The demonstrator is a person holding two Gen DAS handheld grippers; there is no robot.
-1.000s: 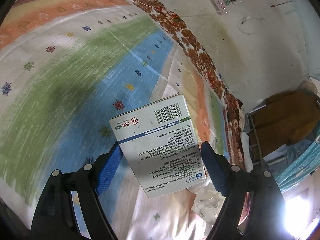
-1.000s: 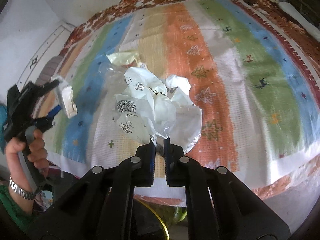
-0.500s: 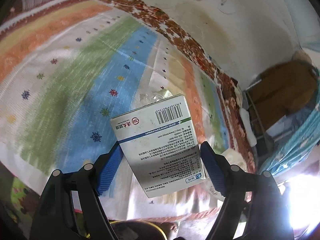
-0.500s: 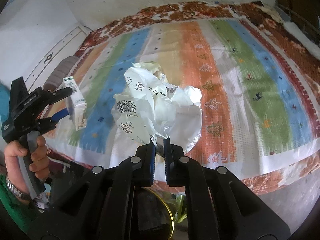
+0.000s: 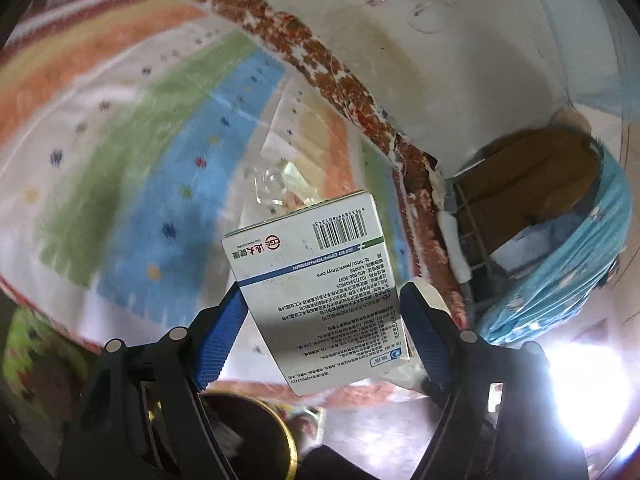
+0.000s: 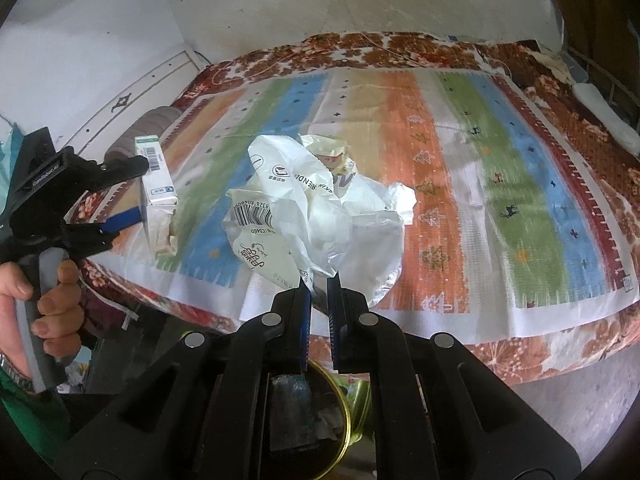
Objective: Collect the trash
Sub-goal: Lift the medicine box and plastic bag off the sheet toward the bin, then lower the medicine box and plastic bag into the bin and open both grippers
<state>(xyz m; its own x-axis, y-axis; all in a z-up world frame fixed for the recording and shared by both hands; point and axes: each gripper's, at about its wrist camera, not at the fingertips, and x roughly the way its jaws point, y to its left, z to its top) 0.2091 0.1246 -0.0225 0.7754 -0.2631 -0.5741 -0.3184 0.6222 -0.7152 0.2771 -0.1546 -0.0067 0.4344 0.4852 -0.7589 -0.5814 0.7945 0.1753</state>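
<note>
- Striped bedspread in orange, green, blue and white covers the bed, which stands against a stained pale wall; a dark bin with a yellow rim sits on the floor just off the near edge of the bed.
- Left tongs hold a white medicine box flat between the blue pads, the barcode end pointing away, the box lifted clear of the bed.
- Right tongs are nearly closed, pinching the lower edge of a crumpled white plastic bag, which hangs in the air over the near part of the bed.
- Both pieces of trash look picked up, so I judge the carrying step is in hand, with the drop into the bin to come.
- Next move, as I see it: bring each load over the yellow rim, which shows low in both wrist views, then let the pads part. The bag is bulky and light and may snag on the rim or cling to the pads.
- More litter lies on the bedspread beyond the bag: a yellowish wrapper and, in the left view, a clear plastic piece.
- Beyond the foot of the bed a cardboard box and blue plastic sheeting crowd the corner, well apart from the bin.
</note>
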